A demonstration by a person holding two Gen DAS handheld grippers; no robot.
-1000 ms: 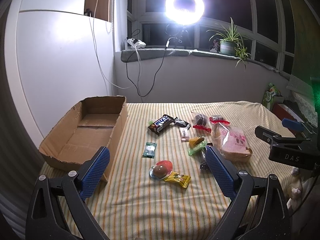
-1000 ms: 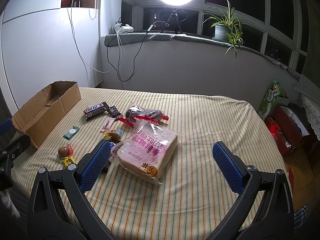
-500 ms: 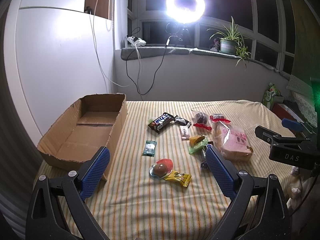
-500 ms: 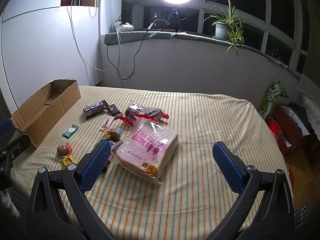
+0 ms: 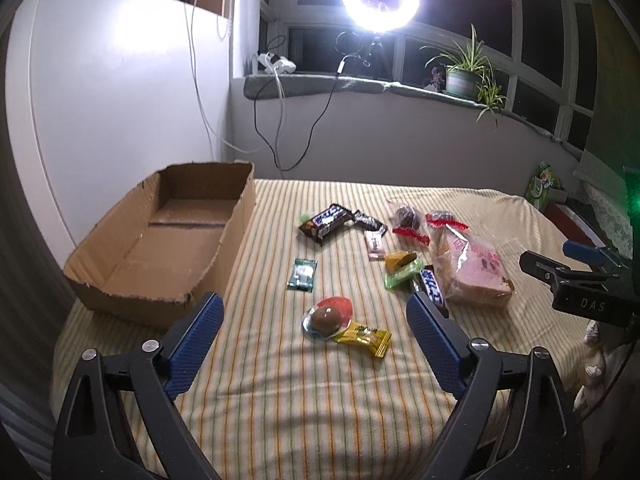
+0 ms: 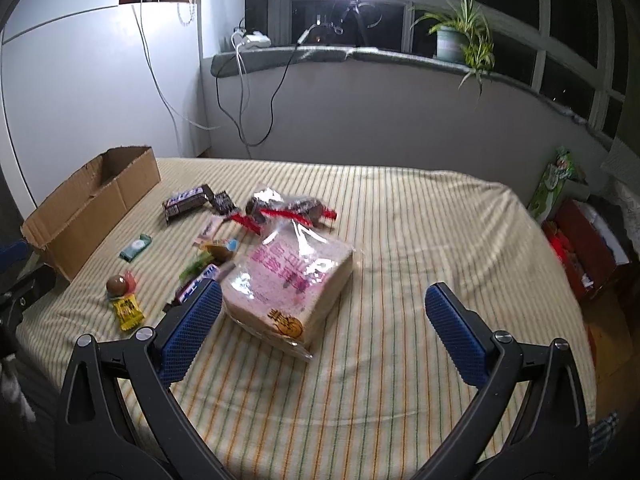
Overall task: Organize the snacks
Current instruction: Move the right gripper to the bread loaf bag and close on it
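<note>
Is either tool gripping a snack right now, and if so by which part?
Nothing is held. The left tool and right tool both stand open above the striped cloth, with no pad touching a snack; the cardboard box holds no snacks.

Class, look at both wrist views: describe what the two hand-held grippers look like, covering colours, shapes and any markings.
Both the left gripper and the right gripper have black, forked plastic arms with silver screws, and their jaws carry blue pads with a dotted texture. In the left wrist view, the right gripper's black body bears the white letters "DAS" and a blue part. No sleeves show.
</note>
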